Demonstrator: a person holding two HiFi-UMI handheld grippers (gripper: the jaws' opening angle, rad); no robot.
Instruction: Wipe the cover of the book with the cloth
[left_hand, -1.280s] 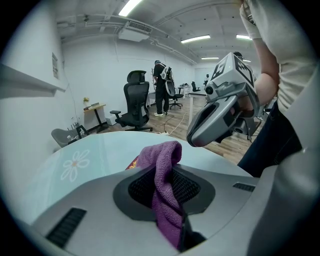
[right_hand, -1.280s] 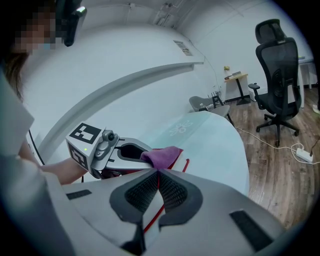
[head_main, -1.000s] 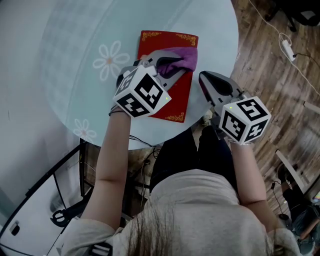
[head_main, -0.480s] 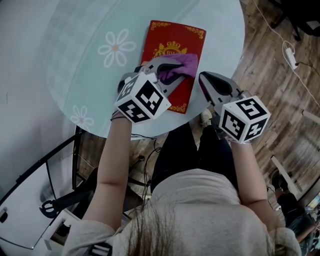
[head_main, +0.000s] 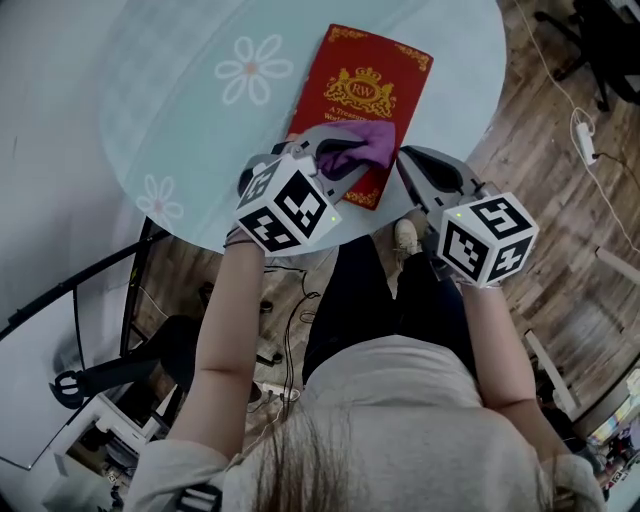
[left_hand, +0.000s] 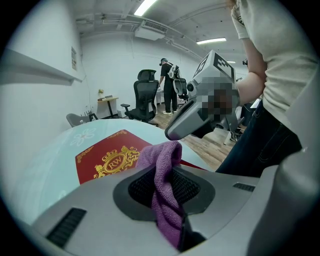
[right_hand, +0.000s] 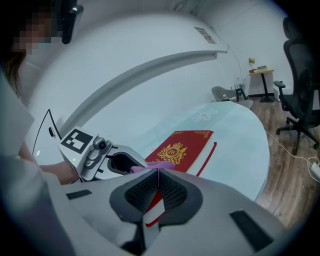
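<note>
The left claw (left_hand: 165, 187) was clamped on the cloth (left_hand: 161, 160). The purple fabric ran up between the jaws and bunched out past their tips, so a soft wad, not hard plastic, would meet the cover. In the head view that wad lay on the near part of the book (head_main: 372, 90), toward its right edge, and seemed to press on it. The claw was angled low over the book's near corner, probably so that the cloth could drag flat across it.

The book lay cover up on the pale round surface (head_main: 170, 110), close to the edge nearest the person. Its gold crest and the far half of the cover were bare.

The right claw (right_hand: 157, 187) had its jaws together with nothing between them. It hung just beside the book's near right side, over the rim of the surface, apart from both book and cloth. It seemed parked there to stay clear of the wiping path yet near enough to steady the book.

Nothing pinned the book, so on that smooth surface a firm stroke could push it along instead of wiping it.
</note>
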